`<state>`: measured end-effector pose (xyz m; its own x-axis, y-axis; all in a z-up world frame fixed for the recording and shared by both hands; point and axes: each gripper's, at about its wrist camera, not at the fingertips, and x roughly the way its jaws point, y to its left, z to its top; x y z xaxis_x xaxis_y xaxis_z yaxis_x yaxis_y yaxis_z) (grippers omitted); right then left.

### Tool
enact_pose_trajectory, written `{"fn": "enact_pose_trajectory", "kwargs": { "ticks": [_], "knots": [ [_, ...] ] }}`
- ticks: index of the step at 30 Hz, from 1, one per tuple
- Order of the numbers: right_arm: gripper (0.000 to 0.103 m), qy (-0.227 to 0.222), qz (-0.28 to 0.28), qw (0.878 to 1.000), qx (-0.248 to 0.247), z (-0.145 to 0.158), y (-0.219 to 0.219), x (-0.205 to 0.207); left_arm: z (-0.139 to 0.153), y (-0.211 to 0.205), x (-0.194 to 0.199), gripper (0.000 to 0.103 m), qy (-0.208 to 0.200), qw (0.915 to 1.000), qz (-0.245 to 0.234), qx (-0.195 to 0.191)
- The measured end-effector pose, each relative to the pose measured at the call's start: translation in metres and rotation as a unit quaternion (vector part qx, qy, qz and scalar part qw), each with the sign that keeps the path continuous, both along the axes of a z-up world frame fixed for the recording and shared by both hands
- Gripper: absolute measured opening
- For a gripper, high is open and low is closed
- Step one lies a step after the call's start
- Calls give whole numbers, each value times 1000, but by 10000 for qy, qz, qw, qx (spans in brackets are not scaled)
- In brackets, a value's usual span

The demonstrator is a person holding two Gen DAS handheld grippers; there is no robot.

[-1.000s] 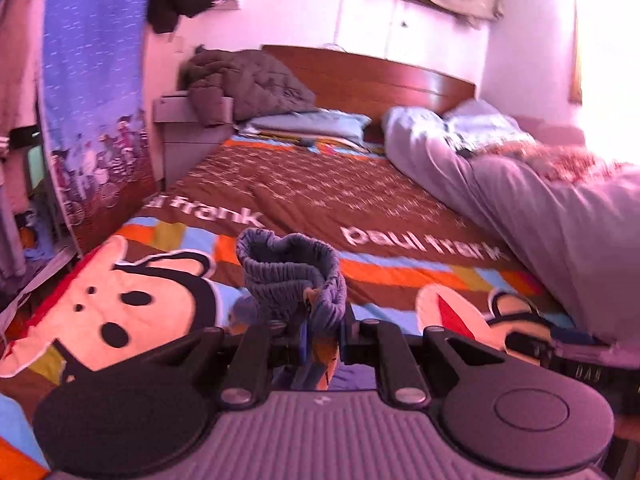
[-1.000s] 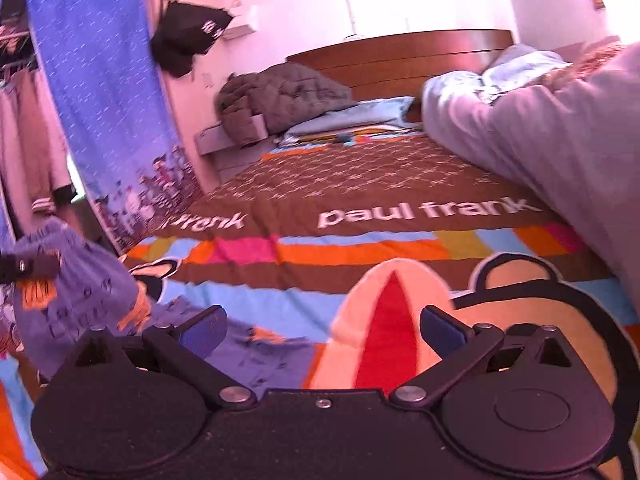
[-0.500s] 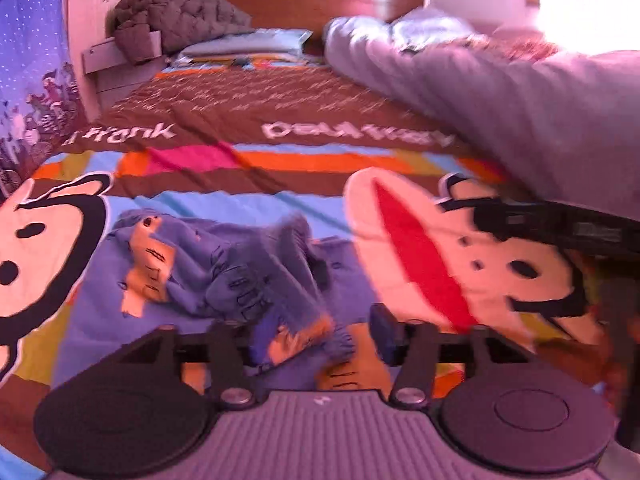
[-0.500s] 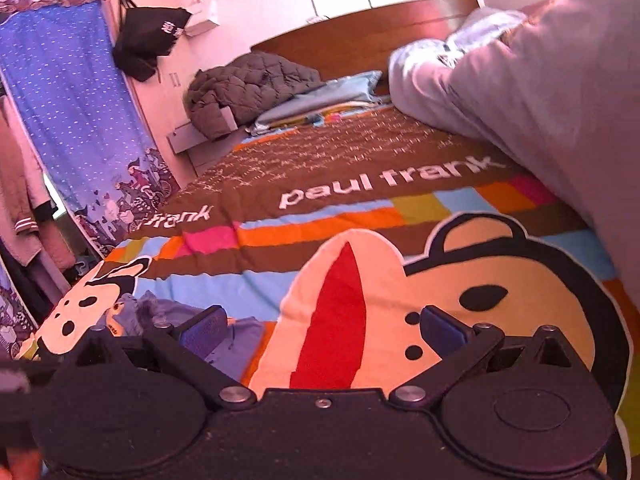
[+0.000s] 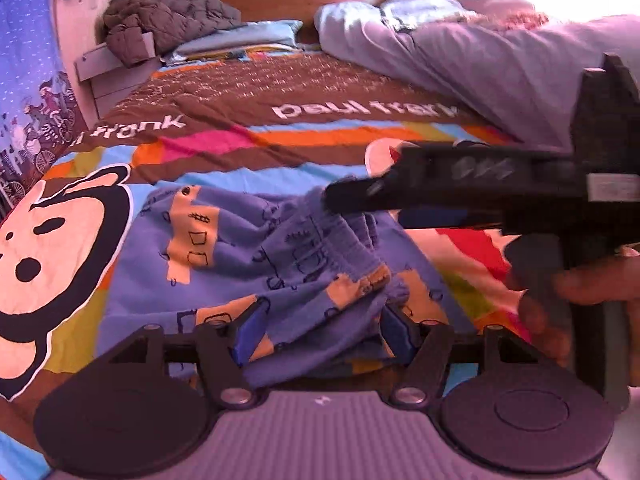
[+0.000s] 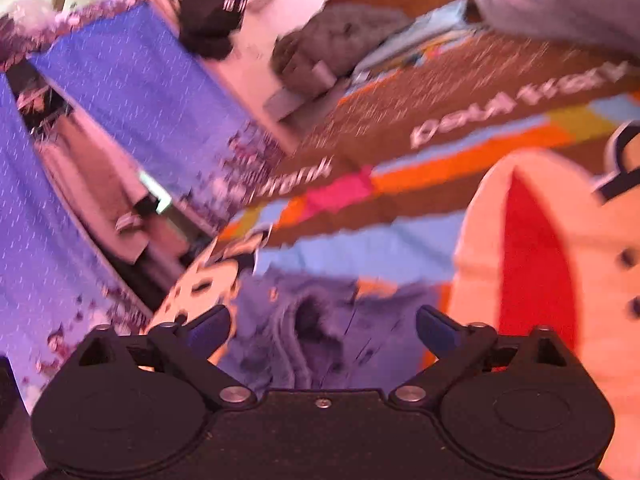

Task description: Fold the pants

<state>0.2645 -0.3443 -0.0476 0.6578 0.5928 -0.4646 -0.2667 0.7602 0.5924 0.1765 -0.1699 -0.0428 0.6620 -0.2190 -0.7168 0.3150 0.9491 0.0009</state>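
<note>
Small blue-purple pants [image 5: 256,248] with orange patches lie crumpled on the cartoon bedspread [image 5: 60,240]. My left gripper [image 5: 322,330] is open, its blue pads on either side of the near bunched edge of the pants. The right gripper reaches in from the right in the left wrist view [image 5: 352,196], over the gathered waistband [image 5: 340,240]. In the blurred right wrist view the right gripper [image 6: 322,326] is open above the pants [image 6: 320,340], with the waist opening between its fingers.
A grey duvet [image 5: 500,60] is heaped along the bed's right side. Pillows [image 5: 240,40] and a dark quilted jacket [image 5: 160,12] lie at the wooden headboard. A blue patterned curtain [image 6: 120,120] and a nightstand [image 5: 112,68] stand left of the bed.
My left gripper let go of the pants and opened; the pants dropped from hanging to lying on the bed. My right gripper swung left and down over the waistband.
</note>
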Motion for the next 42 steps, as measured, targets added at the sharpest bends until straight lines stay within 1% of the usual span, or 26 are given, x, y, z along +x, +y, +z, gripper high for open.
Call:
{"fn": "enact_pose_trajectory", "kwargs": {
  "ticks": [1,2,3,4,5,6,7,8,9,10,12,13,15,18,20,22,25,28,35,36,37,38,39,40,41,42],
  "knots": [
    [87,10,102,9999,-96,-4,7,2,0,0,0,68,-19,10000,-20,8],
    [84,9,148,9998,-165,-6,10,2,0,0,1,63,-34,10000,-43,6],
    [78,5,194,9996,-211,-7,14,3,0,-1,1,53,-30,10000,-66,9],
    [72,-30,223,9995,-202,-7,16,3,0,-1,2,49,-24,10000,-76,49],
    [68,-67,230,9996,-179,-6,17,4,0,-3,3,40,-21,9999,-81,102],
    [57,-96,232,9996,-154,-5,18,3,0,-4,4,33,-14,9999,-96,141],
    [43,-96,232,9996,-125,-5,18,3,1,-5,5,29,4,9998,-120,147],
    [38,-59,215,9997,-111,-5,18,4,1,-5,6,22,18,9998,-135,135],
    [31,18,164,9998,-111,-7,17,4,2,-6,6,13,36,9998,-152,117],
    [23,80,101,9999,-93,-8,16,4,3,-6,6,11,52,9998,-172,104],
    [19,137,-11,9999,59,-11,12,4,6,-8,5,6,26,9998,-153,87],
    [17,158,-51,9997,156,-11,9,3,8,-8,5,6,27,9999,-146,44],
    [16,205,-128,9993,274,-8,3,0,12,-6,5,5,101,9998,-110,-114],
    [16,226,-183,9995,158,4,-2,-8,19,-3,3,5,268,9982,-75,-529],
    [16,176,-212,9996,64,12,-7,-15,19,-5,2,5,317,9972,-99,-675],
    [16,137,-263,9996,21,14,-13,-20,15,-9,2,5,318,9972,-149,-655],
    [16,364,-395,9985,-56,5,-18,-18,6,-15,3,6,428,9976,-138,-521],
    [17,538,-429,9976,-124,-5,-15,-16,1,-12,4,6,496,9972,-86,-545],
    [17,529,-419,9975,-207,-4,-13,-16,4,-13,1,7,484,9974,-92,-532],
    [19,530,-418,9975,-220,-4,-13,-16,4,-14,1,8,491,9973,-100,-541],
    [24,532,-424,9974,-249,-4,-13,-16,4,-13,0,10,500,9971,-95,-562],
    [28,548,-442,9971,-277,-5,-13,-16,5,-13,-1,20,509,9969,-108,-595],
    [39,573,-481,9967,-313,-5,-14,-15,6,-12,-3,31,519,9966,-162,-617],
    [53,589,-536,9961,-385,-6,-15,-16,8,-10,-6,40,506,9966,-203,-623],
    [60,576,-582,9955,-481,-6,-15,-16,11,-8,-10,59,459,9967,-218,-627],
    [71,529,-643,9943,-669,-5,-15,-18,14,-4,-15,70,387,9970,-199,-638]
  ]
}}
